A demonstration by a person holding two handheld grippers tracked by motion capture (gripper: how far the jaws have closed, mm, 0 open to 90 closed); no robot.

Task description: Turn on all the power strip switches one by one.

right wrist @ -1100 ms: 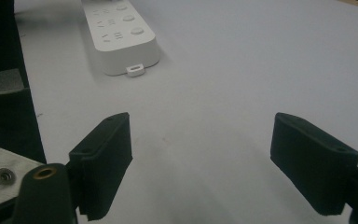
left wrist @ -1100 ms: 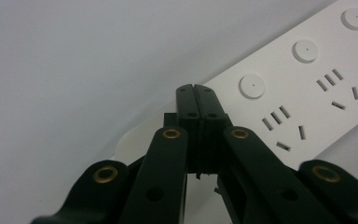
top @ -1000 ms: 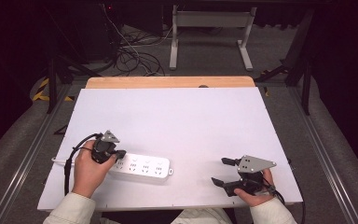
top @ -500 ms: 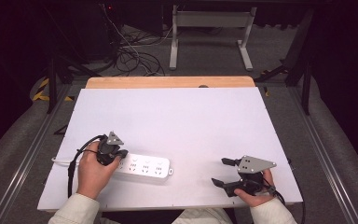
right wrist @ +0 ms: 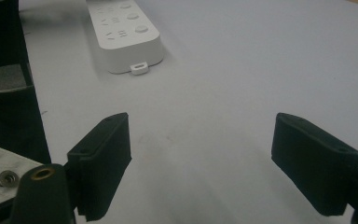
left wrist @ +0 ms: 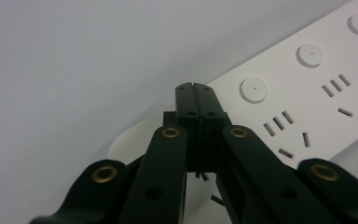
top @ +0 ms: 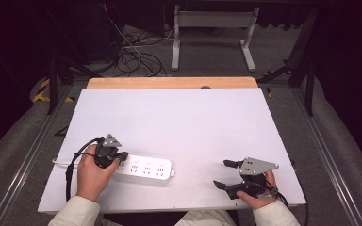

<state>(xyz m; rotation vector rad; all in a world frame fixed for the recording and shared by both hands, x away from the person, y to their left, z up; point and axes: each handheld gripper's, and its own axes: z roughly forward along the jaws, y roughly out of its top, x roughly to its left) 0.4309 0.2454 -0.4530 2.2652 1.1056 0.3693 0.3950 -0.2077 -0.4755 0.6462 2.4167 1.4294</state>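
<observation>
Here the left tongs (top: 119, 156), pressed together with nothing between, sit on the power strip's (top: 147, 168) end at seven o'clock on the worktop (top: 179, 122). Likely pressing its switch; next, lift off. Right tongs (top: 226, 175) gape wide at five o'clock.

light: bright, even on table (top: 179, 117) | surroundings: dark | shadows: soft | close-ups: slightly blurred

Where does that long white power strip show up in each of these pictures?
High view: the long white power strip lies low and left of centre on the table, beside the left gripper.
Left gripper view: it fills the right side, running under the shut fingers.
Right gripper view: top left, its end facing the camera.
Shared landmark: its row of round buttons.
</observation>
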